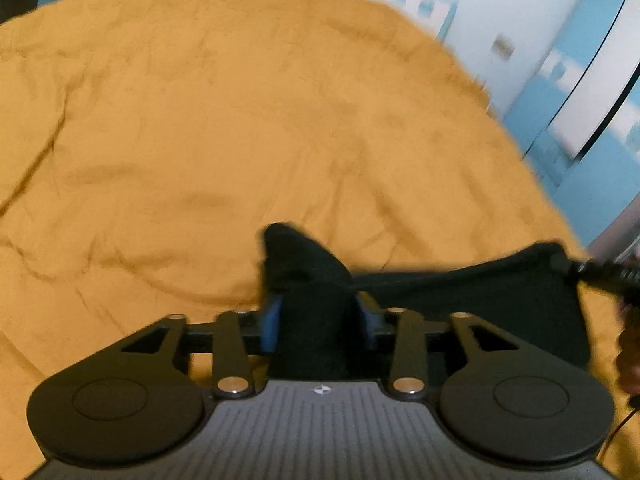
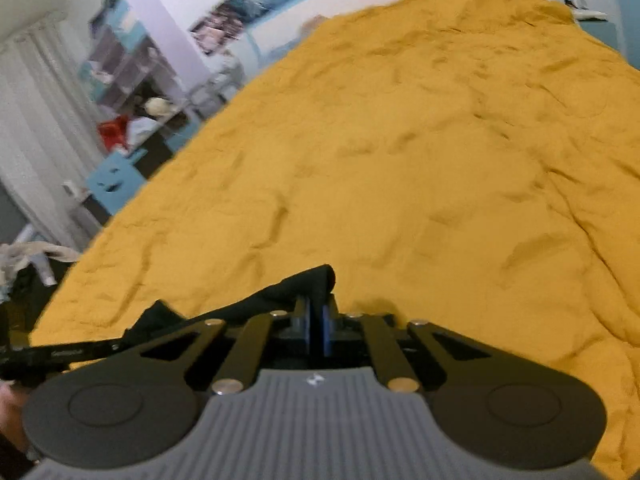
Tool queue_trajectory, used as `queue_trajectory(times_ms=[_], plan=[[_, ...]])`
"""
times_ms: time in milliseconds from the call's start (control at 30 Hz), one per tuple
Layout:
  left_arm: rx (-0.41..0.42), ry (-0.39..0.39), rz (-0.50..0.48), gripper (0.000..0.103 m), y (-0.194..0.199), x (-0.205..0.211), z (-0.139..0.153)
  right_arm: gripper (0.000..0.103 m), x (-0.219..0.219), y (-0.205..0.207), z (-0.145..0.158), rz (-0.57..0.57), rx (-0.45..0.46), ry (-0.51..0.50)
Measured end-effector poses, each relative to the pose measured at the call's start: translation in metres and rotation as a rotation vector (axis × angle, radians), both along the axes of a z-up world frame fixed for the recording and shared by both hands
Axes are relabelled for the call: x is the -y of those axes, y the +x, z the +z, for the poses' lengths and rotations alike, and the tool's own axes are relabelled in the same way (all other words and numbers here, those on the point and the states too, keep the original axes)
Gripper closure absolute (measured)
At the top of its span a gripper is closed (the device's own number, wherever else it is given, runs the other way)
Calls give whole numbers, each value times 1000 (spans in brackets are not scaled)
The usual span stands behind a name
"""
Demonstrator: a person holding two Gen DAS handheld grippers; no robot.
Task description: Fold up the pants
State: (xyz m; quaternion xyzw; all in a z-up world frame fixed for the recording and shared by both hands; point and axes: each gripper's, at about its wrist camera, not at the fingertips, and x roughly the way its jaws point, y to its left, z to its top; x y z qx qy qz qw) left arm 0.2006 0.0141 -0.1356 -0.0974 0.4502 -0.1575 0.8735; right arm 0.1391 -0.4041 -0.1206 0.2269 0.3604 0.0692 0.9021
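Soft, limp black pants [image 1: 460,292] hang stretched over the bed [image 1: 200,120], the left hand-held gripper [image 1: 316,316] clamping a bunch, the right hand-held gripper [image 2: 316,320] pinching the edge at 10 o'clock.

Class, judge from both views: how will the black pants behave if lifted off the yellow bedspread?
Probably floppy: the black pants sag between the left hand-held gripper and the right hand-held gripper. Likely light, bunching easily. Unlikely to slip on the wrinkled bedspread.

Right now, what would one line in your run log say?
task: fold pants | left gripper: shut on black pants | right gripper: shut on black pants | pants stretched between both | under them: yellow bedspread
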Motion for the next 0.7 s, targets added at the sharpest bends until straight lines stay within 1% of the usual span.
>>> queue_trajectory(times_ms=[33,67,100,167,200,300,367,400,433,467,500,533,567,600,633,667,700], plan=[[-45,24,5,47,2,1,-9,99,-2,4,-12,6,-53,-13],[-55,9,16,46,1,0,-10,95,-5,8,-22,14,-108,-28],[-52,-4,28,43,-2,-4,-8,89,-8,9,-28,15,-141,-44],[-42,-2,39,43,-11,-10,-2,78,-8,1,-25,-1,-126,-58],[-19,2,53,43,-18,-15,4,72,-6,-3,-21,-14,-118,-60],[32,-26,85,43,-38,-31,22,71,-1,-23,0,-53,-71,-76],[57,-49,81,43,-49,-33,29,70,-4,-40,14,-46,-26,-73],[65,-43,63,43,-55,-31,30,69,-8,-45,20,-28,-10,-59],[62,-22,40,43,-55,-27,29,68,-15,-50,23,-3,4,-51],[49,31,7,43,-57,-19,24,67,-25,-54,24,22,7,-53],[27,103,-25,43,-57,-10,14,61,-35,-59,20,52,-7,-74],[5,163,-38,42,-56,-5,3,57,-47,-61,11,80,-53,-129],[-6,173,-37,42,-55,-6,-5,56,-55,-61,0,93,-107,-188],[-9,154,-24,41,-55,-9,-6,55,-58,-62,-9,96,-144,-218],[-15,139,-10,42,-55,-12,-3,54,-56,-67,-14,80,-151,-208],[-9,140,9,43,-56,-13,5,54,-50,-73,-13,52,-148,-173],[15,157,21,46,-58,-12,13,53,-44,-79,-9,22,-145,-139]])
